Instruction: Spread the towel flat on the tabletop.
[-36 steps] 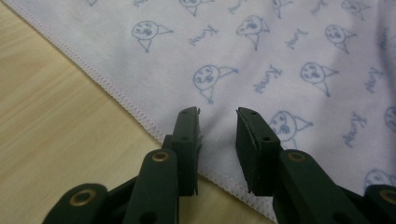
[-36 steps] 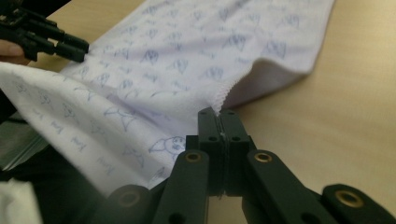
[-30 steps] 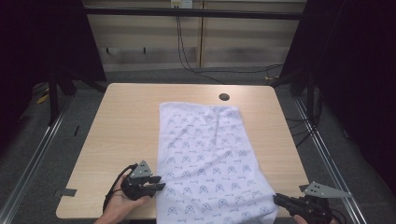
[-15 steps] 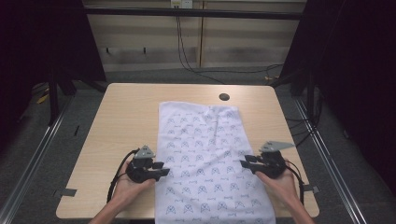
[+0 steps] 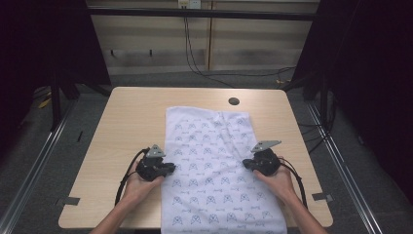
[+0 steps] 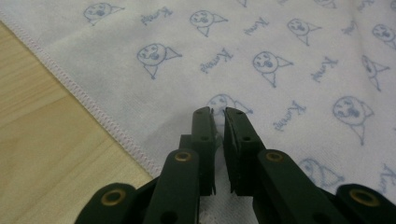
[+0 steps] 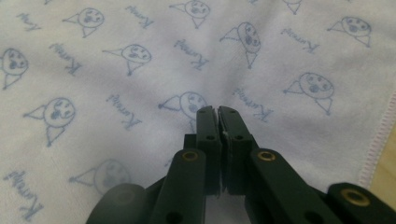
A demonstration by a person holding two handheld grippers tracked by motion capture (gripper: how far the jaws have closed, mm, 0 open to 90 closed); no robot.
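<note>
- Left gripper view brings the print up close: the towel (image 6: 280,56) carries pale blue cartoon faces with pointed hats and a slanted script word between them, something like "Kumi", too soft to read for sure.
- Towel is white, long and narrow, with a stitched hem (image 6: 93,105) running along its edge.
- High view has the towel (image 5: 214,161) spread flat down the middle of the desk (image 5: 126,117), near end hanging over the front edge, slight wrinkles at the far end.
- Left gripper (image 5: 165,169) sits at the towel's left edge, jaws just closing, nearly together, a fold of cloth caught between them.
- Right gripper (image 5: 249,164) sits at the right edge, jaws just closing too, pressed together on a pinch of cloth.
- Small dark round hole (image 5: 234,101) in the desk beyond the towel, well apart.
- Cables (image 5: 195,53) hang down the back wall.
</note>
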